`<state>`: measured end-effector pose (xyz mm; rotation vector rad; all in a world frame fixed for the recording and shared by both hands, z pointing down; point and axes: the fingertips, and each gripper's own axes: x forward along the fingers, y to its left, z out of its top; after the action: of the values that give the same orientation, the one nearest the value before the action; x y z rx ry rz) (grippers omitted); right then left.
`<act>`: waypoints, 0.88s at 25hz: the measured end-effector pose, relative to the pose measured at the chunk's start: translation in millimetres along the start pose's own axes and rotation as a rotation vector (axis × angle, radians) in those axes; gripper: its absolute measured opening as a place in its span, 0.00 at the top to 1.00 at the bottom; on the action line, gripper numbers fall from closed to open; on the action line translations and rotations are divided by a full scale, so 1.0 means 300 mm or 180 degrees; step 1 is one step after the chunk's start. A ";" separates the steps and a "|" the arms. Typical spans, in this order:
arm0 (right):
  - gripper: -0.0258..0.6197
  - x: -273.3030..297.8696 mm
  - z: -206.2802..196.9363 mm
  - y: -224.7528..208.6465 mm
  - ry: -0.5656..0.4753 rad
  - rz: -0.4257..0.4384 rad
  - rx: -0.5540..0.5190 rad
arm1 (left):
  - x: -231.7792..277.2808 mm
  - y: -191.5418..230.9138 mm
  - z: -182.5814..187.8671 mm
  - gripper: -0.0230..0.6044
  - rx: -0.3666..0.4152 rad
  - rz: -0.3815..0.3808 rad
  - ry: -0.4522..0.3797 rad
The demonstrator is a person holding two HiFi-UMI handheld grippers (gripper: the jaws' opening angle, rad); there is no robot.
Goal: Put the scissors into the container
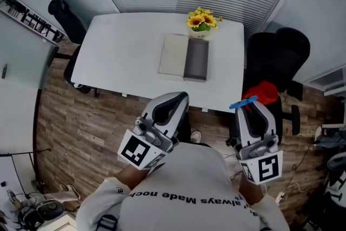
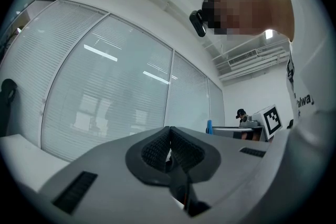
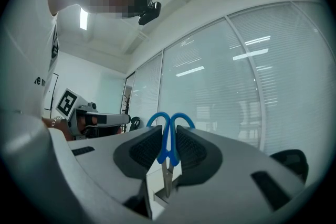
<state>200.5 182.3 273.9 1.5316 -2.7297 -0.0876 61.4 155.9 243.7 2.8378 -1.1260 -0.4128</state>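
Note:
Blue-handled scissors (image 3: 168,134) stand upright between the jaws of my right gripper (image 3: 168,150), handles up and blades down; the gripper is shut on them. In the head view the blue handles (image 1: 243,102) stick out at the tip of the right gripper (image 1: 252,107), close to my chest and short of the table's near edge. The container (image 1: 196,59), a dark grey open box with a pale lid (image 1: 173,55) lying beside it, sits on the white table (image 1: 119,51). My left gripper (image 1: 180,99) is shut with nothing in it, its pads (image 2: 157,150) pressed together.
A pot of yellow sunflowers (image 1: 201,21) stands at the table's far edge, just behind the container. Black office chairs stand at the left (image 1: 66,14) and right (image 1: 284,57) ends of the table, with something red (image 1: 266,92) on the right one. The floor is wood.

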 end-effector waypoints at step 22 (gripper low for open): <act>0.82 0.330 -0.003 -0.152 0.0066 0.0042 -0.0030 | 0.240 0.282 -0.008 0.93 -0.0031 -0.0039 0.0027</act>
<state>187.8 74.0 270.6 1.5034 -2.7193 -0.0838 55.9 44.9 242.8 2.8366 -1.1027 -0.4053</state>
